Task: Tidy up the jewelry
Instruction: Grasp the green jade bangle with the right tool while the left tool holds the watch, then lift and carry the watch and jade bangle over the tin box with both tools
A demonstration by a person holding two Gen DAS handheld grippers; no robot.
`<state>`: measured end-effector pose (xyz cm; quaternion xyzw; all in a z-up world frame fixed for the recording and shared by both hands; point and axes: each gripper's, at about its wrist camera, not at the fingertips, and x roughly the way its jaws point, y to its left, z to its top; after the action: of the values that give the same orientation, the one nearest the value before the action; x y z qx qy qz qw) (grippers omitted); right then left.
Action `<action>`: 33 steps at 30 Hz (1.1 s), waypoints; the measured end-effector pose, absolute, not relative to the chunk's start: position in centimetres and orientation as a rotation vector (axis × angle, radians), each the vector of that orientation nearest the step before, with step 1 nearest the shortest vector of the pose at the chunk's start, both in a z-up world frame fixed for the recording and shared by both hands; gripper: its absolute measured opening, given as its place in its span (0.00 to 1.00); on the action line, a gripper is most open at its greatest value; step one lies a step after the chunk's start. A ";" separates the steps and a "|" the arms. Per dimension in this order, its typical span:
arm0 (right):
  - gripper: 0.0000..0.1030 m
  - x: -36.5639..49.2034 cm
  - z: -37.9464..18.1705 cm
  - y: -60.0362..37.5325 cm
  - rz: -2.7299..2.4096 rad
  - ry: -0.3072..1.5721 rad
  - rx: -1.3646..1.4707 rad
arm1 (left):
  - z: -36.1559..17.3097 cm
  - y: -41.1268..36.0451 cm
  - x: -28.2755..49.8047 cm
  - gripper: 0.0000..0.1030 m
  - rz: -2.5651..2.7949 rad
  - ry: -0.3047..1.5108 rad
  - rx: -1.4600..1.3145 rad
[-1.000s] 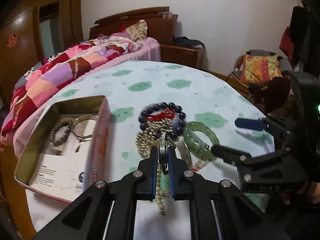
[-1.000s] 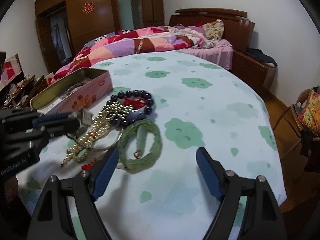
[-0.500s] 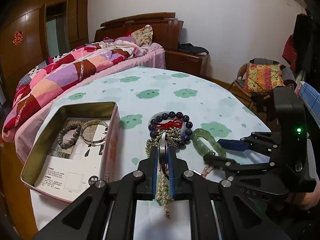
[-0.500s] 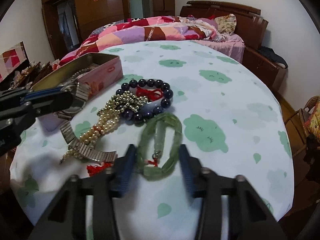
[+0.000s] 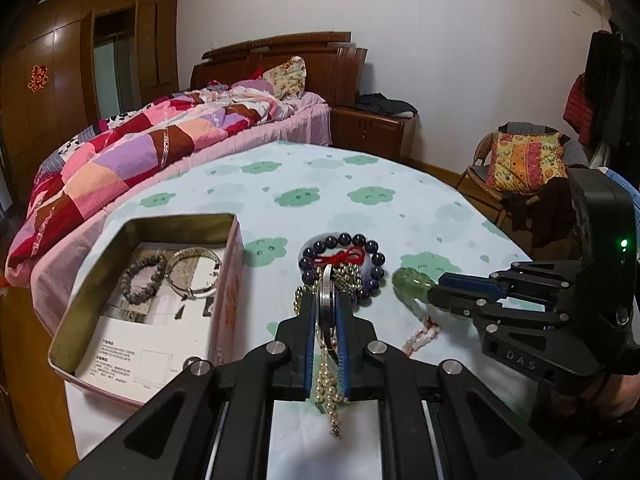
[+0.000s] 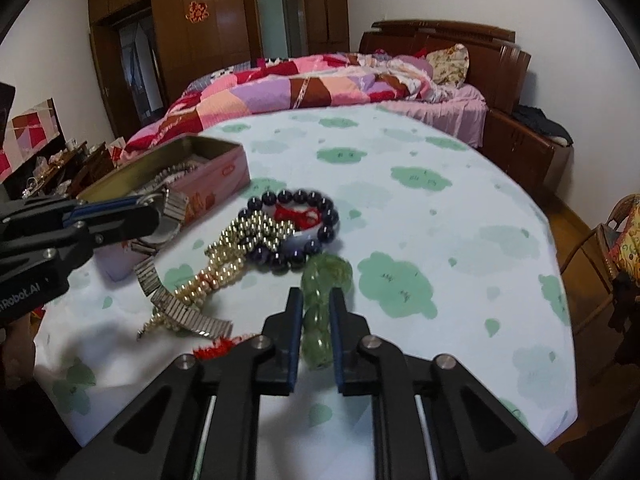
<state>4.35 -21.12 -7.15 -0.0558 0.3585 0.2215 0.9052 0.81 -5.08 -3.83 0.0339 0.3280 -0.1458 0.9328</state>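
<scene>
My left gripper [image 5: 325, 300] is shut on a silver watch [image 5: 327, 300]. In the right wrist view the watch [image 6: 166, 220] hangs from it beside the tin, its metal band [image 6: 184, 314] trailing on the cloth. My right gripper [image 6: 316, 300] has its jaws closing on a green bead bracelet [image 6: 326, 276], and the pads press its sides. From the left wrist view that bracelet [image 5: 410, 280] sticks out of the right gripper [image 5: 434, 288]. A dark bead bracelet [image 6: 296, 200] with a red cord and a gold bead strand [image 6: 240, 236] lie between the grippers.
An open pink tin [image 5: 148, 222] stands at the table's left, holding a brown bead bracelet [image 5: 144, 276], a silver bangle [image 5: 196, 270] and a paper sheet. The round table [image 6: 440, 208] has a green cloud-print cloth. A bed lies behind, and a chair with a cushion [image 5: 524, 160] stands right.
My right gripper's jaws came together around the green bracelet, squeezing it from a flat ring into a narrow loop. The left gripper keeps its hold on the watch.
</scene>
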 end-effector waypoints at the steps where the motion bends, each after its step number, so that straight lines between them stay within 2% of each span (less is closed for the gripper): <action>1: 0.11 4.3 -6.8 -21.2 0.457 0.730 -0.111 | -3.6 -5.0 0.7 0.08 -0.297 0.663 0.071; 2: 0.08 4.2 -6.5 -21.3 0.458 0.721 -0.107 | -3.3 -5.0 0.6 0.08 -0.295 0.653 0.074; 5: 0.08 4.1 -5.8 -21.4 0.456 0.698 -0.107 | -2.8 -4.9 0.5 0.08 -0.295 0.639 0.074; 10: 0.10 4.7 -6.6 -21.1 0.486 0.747 -0.099 | -2.8 -4.7 0.7 0.08 -0.298 0.653 0.066; 12: 0.31 4.8 -6.9 -20.9 0.474 0.751 -0.105 | -2.8 -4.6 0.8 0.08 -0.297 0.657 0.067; 13: 0.56 4.8 -7.1 -20.8 0.470 0.755 -0.113 | -3.0 -4.7 0.8 0.08 -0.297 0.658 0.067; 14: 0.62 4.7 -7.2 -20.7 0.470 0.755 -0.117 | -3.1 -4.7 0.8 0.08 -0.298 0.662 0.068; 18: 0.57 4.5 -7.4 -20.4 0.468 0.758 -0.140 | -3.6 -4.8 0.8 0.08 -0.303 0.679 0.072; 20: 0.43 4.4 -7.5 -20.2 0.471 0.754 -0.162 | -3.8 -4.9 0.8 0.08 -0.305 0.684 0.074; 22: 0.34 4.2 -7.6 -19.8 0.483 0.753 -0.186 | -3.8 -4.9 0.8 0.08 -0.306 0.686 0.072; 27: 0.24 4.4 -8.9 -19.3 0.493 0.800 -0.227 | -3.9 -4.8 0.8 0.08 -0.306 0.690 0.069; 28: 0.15 4.5 -9.2 -19.4 0.490 0.808 -0.235 | -3.9 -4.8 0.8 0.08 -0.306 0.688 0.067; 29: 0.10 4.4 -9.2 -19.4 0.492 0.807 -0.233 | -3.9 -4.8 0.9 0.08 -0.306 0.686 0.065; 33: 0.09 4.0 -8.4 -19.8 0.489 0.774 -0.219 | -3.3 -4.4 0.7 0.08 -0.300 0.664 0.055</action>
<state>4.03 -19.77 -8.40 -0.1055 0.3727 0.2358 0.8913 0.73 -4.41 -3.30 0.0270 0.3249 -0.1468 0.9339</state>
